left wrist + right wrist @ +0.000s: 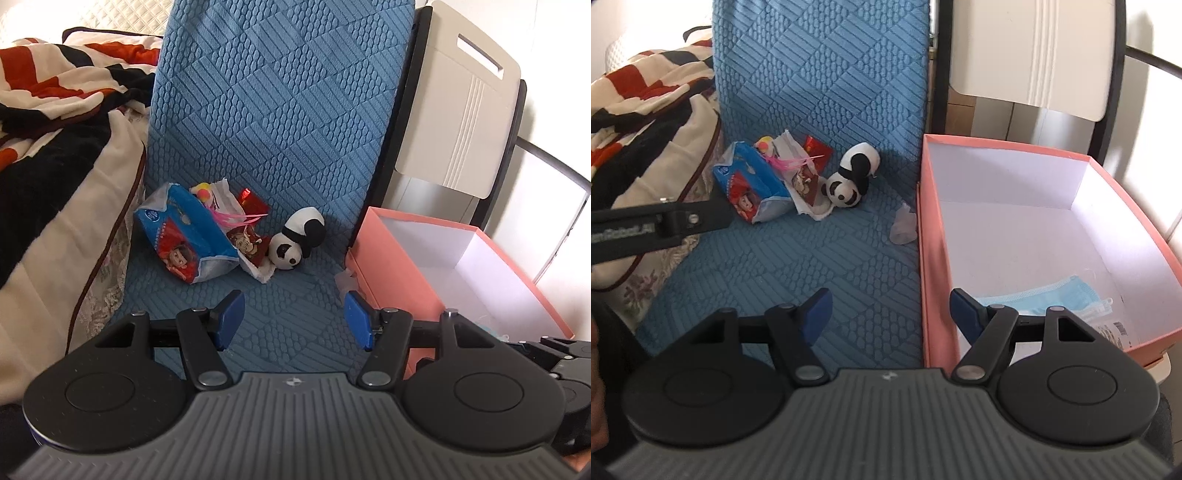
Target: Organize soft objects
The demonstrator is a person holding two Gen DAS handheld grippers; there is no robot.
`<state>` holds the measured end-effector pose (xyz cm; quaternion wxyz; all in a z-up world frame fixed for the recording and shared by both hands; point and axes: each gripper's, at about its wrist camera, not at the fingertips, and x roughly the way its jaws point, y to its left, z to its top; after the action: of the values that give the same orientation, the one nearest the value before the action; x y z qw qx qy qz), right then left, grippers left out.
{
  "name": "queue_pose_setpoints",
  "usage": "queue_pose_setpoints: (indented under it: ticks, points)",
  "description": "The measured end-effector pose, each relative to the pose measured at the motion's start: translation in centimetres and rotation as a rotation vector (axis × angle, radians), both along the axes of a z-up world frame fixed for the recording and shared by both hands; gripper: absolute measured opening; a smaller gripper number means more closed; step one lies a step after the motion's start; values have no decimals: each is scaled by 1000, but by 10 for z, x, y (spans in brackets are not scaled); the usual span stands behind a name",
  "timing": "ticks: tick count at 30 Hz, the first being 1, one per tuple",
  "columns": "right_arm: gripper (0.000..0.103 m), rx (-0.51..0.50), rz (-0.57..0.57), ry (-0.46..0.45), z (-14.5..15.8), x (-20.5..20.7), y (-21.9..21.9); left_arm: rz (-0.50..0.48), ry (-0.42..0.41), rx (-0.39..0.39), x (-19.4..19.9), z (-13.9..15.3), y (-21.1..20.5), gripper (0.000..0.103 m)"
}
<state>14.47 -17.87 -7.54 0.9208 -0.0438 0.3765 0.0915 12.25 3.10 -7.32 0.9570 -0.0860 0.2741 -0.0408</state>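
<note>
The left gripper (294,320) hangs over the blue mat (273,110). Its jaws are wide apart and hold nothing. The right gripper (891,314) is just like that too, jaws wide and holding nothing. One of its blue pads (966,314) sits over the near corner of the pink box (925,236), and the other is over the mat.

A little panda toy (297,240) lies on the blue mat, near the middle. Just beside it, on its left, is a small white bag with a red picture (253,251), touching the panda. Next to that is a blue tissue pack (184,240) with a cartoon face on it. Pink strings (240,218) poke out between them. A red shiny packet (253,201) lies behind.

The pink box stands on the right side of the mat, with its top open. Inside it is white. A light blue face mask (1052,293) lies in the near part of the box. A small clear plastic scrap (904,225) lies on the mat, right beside the box wall.

On the left is a blanket (55,92) with red, black and cream stripes. A cream folding chair (461,122) stands behind the box.
</note>
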Motion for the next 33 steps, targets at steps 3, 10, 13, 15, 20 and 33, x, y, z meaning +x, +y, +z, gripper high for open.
queue_pose_setpoints:
  ticks: [3,10,13,15,20,33]
  points:
    - [72,7,9,-9,0,1,4,-5,2,-22,7,-2,3,66]
    - [72,3,57,-39,-5,11,16,-7,15,-31,29,-5,10,66]
    - [67,-7,74,-69,-6,14,21,0,25,-27,40,-7,15,66]
    - [59,-14,79,-74,-9,18,23,0,34,-40,49,-7,21,66]
    - [52,-53,103,-86,-22,28,38,-3,66,-68,74,-11,31,66]
    - [40,-122,137,-64,-47,68,68,-24,134,-100,138,-18,60,66]
